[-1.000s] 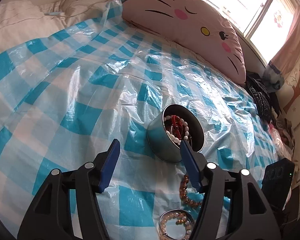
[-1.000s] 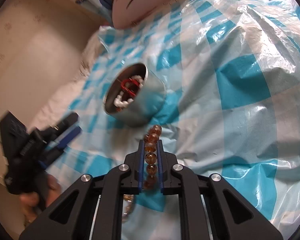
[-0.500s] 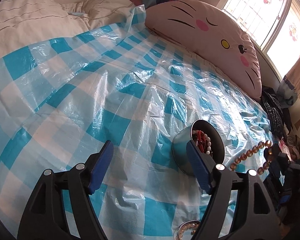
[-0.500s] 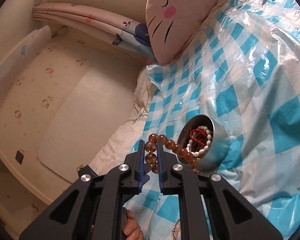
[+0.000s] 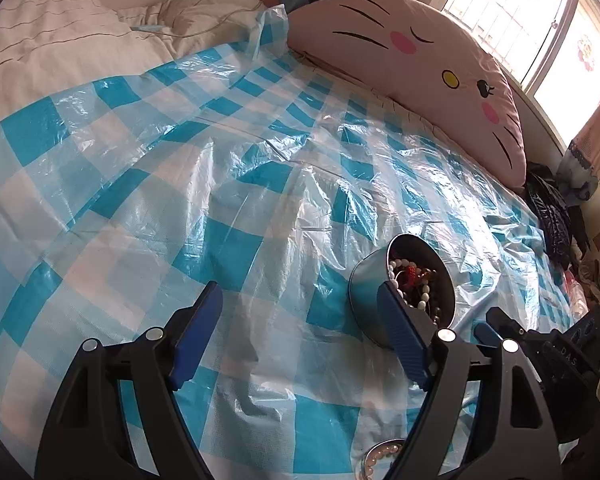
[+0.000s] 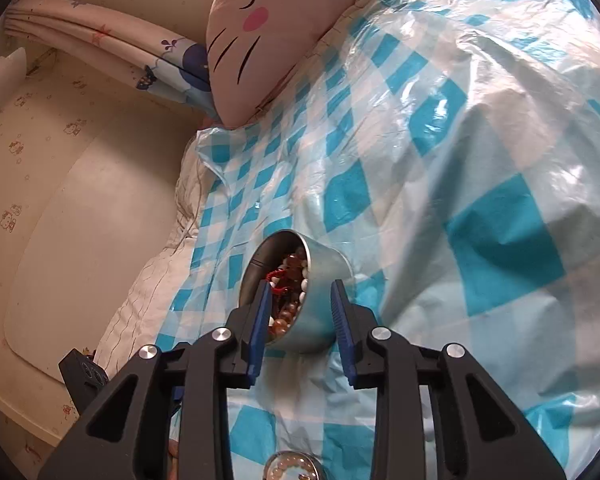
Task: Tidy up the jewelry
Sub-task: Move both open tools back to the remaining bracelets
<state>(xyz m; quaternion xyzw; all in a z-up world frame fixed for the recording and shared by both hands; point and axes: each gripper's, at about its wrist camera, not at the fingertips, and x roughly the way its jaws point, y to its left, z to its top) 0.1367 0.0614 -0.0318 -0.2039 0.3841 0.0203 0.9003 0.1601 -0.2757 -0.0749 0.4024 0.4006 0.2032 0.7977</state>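
Observation:
A round metal tin [image 5: 364, 292] stands on the blue-checked plastic sheet [image 5: 220, 184]. It holds red, white and amber bead bracelets [image 5: 414, 280]. My left gripper [image 5: 300, 324] is open and empty, to the left of the tin. In the right wrist view the tin [image 6: 320, 280] sits just beyond my right gripper [image 6: 300, 304], which is open and empty, with the amber beads [image 6: 280, 324] lying inside the tin. My right gripper also shows in the left wrist view [image 5: 500, 328] beside the tin. A small round case with pearl beads [image 5: 380, 456] lies at the near edge.
A pink cat-face pillow [image 5: 420, 64] lies at the far side of the bed. A beige quilt [image 5: 60, 48] lies at the far left. A window [image 5: 520, 20] is behind the pillow. Dark clothes [image 5: 552, 216] lie at the right edge of the bed.
My right gripper carried the amber bracelet up over the tin, opened and let it drop inside. My left gripper stayed open and drifted left of the tin.

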